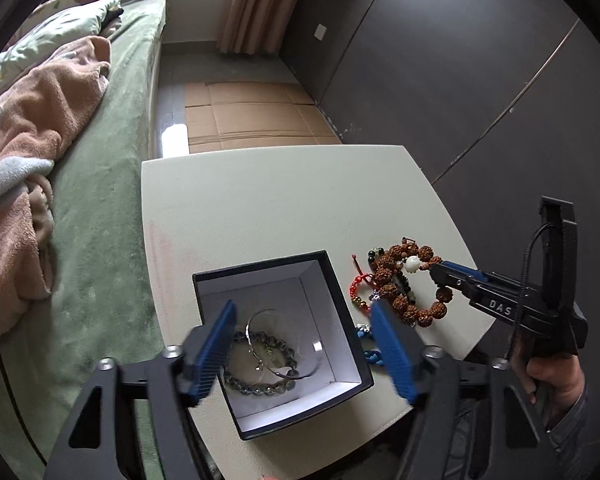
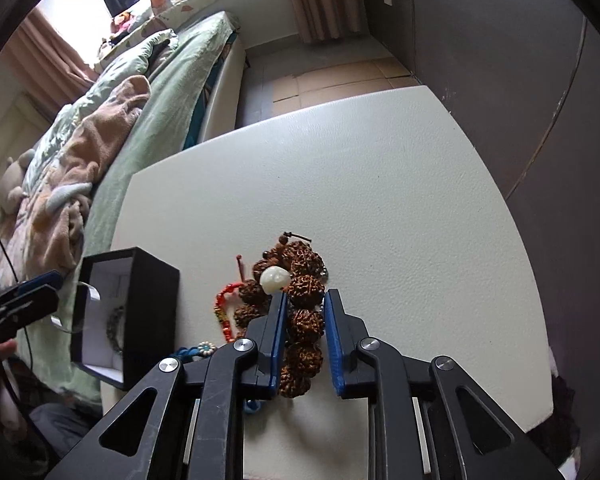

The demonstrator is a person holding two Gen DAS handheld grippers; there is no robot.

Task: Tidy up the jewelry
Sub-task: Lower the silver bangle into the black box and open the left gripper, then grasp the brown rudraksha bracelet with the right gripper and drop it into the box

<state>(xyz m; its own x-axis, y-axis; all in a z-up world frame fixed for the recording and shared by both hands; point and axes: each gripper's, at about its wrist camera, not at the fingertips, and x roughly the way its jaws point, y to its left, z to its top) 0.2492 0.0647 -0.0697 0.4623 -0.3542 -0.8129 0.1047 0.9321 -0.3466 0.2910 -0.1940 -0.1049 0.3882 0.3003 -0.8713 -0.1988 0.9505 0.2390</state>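
A black box (image 1: 342, 312) with a white lining stands on the white table (image 1: 260, 200); it holds a grey bead bracelet (image 1: 260, 364) and a thin silver bangle (image 1: 260, 320). My left gripper (image 1: 304, 320) hovers open over the box. To the box's right lies a heap: a brown seed-bead bracelet (image 1: 400, 280) with a white bead (image 1: 411, 264), a red cord bracelet (image 1: 358, 284) and blue cord pieces (image 1: 366, 334). My right gripper (image 2: 305, 300) is closed on the brown bracelet (image 2: 304, 320), its blue pads (image 2: 278, 336) touching the beads on both sides. The box (image 2: 152, 300) stands to its left.
A bed with a green cover (image 1: 100, 200) and a peach blanket (image 1: 40, 120) runs along the table's left side. A dark wall (image 1: 460, 60) stands on the right. Flattened cardboard (image 1: 252, 116) lies on the floor beyond the table. The table's far half is bare.
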